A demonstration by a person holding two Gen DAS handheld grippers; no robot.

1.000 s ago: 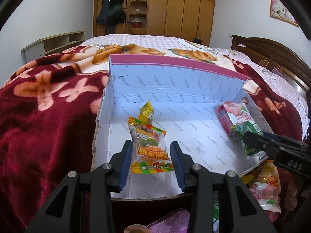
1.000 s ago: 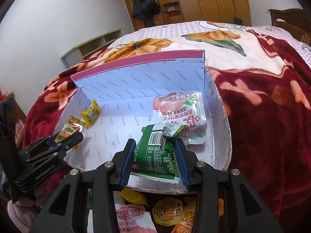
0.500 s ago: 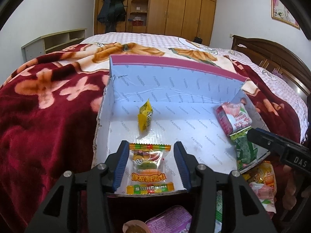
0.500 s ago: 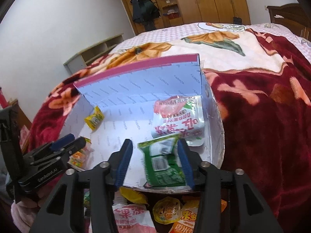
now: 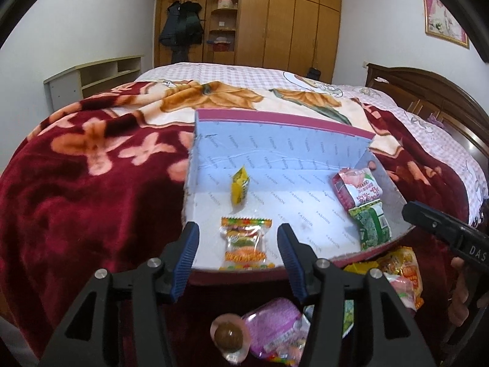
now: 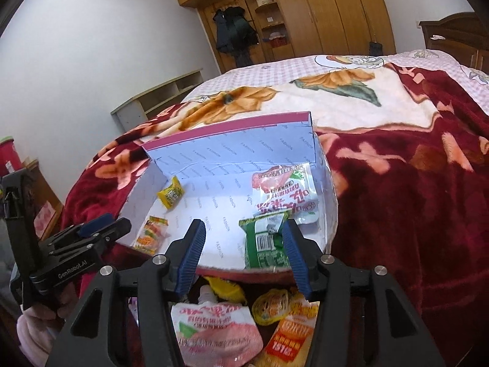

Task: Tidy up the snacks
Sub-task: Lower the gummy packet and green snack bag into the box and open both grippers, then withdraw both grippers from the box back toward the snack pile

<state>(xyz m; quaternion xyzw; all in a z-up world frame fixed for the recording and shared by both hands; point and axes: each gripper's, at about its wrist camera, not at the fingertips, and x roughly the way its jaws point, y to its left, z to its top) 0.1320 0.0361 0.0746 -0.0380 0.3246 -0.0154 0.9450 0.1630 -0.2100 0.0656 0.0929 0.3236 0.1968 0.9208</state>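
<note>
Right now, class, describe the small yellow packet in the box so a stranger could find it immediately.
On the red floral blanket sits an open pale-blue cardboard box. Near its back wall, left of centre, is the small yellow packet, the only plain yellow wrapper inside.

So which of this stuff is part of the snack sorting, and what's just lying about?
Part of the job:
box
yellow packet
clear candy bag
pink pouch
green packet
unsorted snack pile

Just lying about:
blanket
wardrobe
hanging coats
low shelf
</note>
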